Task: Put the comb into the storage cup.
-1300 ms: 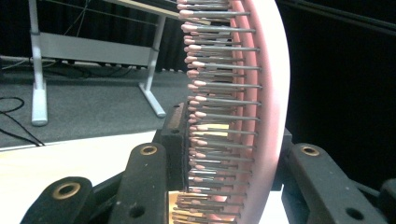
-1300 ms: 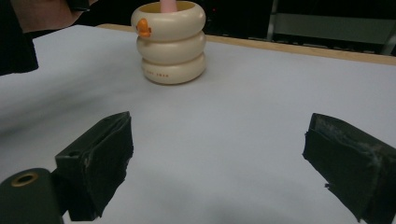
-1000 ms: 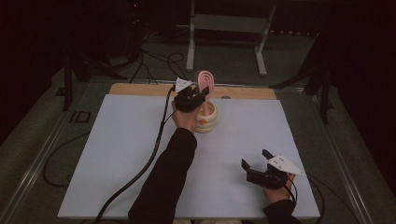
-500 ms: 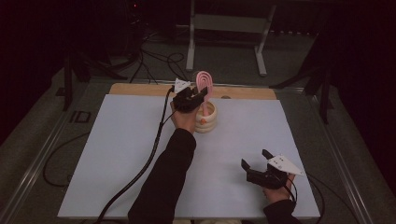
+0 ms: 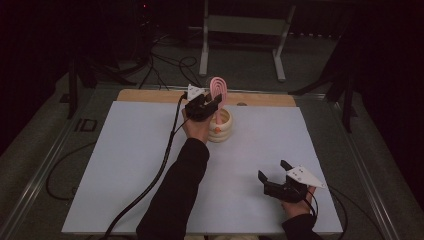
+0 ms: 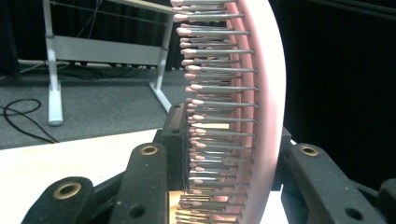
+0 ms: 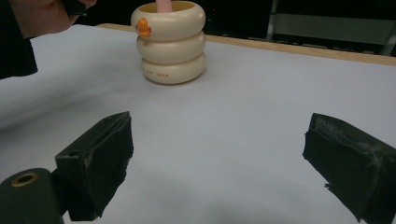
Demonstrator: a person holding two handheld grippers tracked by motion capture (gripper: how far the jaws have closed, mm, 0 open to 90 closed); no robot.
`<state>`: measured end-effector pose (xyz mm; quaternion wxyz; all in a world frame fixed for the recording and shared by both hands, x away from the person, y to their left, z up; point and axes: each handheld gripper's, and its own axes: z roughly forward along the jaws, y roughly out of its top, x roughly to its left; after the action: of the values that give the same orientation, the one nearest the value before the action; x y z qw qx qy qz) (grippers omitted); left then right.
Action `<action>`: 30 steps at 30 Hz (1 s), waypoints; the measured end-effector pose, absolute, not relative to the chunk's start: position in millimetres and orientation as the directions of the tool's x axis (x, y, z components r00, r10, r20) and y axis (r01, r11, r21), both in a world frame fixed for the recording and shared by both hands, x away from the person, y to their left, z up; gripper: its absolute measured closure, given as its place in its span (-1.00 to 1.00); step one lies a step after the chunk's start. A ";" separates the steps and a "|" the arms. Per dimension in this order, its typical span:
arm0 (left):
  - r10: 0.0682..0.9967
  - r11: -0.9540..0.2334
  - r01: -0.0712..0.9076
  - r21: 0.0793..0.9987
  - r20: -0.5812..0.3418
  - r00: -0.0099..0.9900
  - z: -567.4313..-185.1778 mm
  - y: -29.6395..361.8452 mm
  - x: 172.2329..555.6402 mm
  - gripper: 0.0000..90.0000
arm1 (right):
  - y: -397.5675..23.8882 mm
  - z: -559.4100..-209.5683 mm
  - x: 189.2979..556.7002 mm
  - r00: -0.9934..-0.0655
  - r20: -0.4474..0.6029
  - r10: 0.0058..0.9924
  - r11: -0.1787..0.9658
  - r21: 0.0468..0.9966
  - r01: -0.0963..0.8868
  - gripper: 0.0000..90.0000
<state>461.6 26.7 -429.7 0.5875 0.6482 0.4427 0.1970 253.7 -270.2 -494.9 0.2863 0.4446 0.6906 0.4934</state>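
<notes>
White table sheet (image 5: 125,165): laid over a wooden board (image 5: 150,95). Cream ringed holder (image 5: 220,125), duck-billed: stood near the far edge. Pink hairbrush (image 5: 218,90): held upright, handle lowered inside the holder, head clamped between the jaws of the left gripper (image 5: 209,104). Right gripper (image 5: 274,172): rested well apart near the front edge, jaws spread, nothing held. Step judged: brush being seated in the holder. Next move judged: release of the jaws and a straight lift clear.
</notes>
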 end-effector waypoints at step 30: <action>0.779 0.126 0.380 0.916 -0.329 0.533 -447.1 20.9 449.1 0.38 | -268.3 -495.4 254.1 -0.443 0.038 0.896 0.125 0.935 0.333 -0.83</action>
<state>449.1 20.9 -447.1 0.5979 0.6397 0.4532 0.1668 254.1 -268.3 -495.4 0.2863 0.4431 0.6932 0.4911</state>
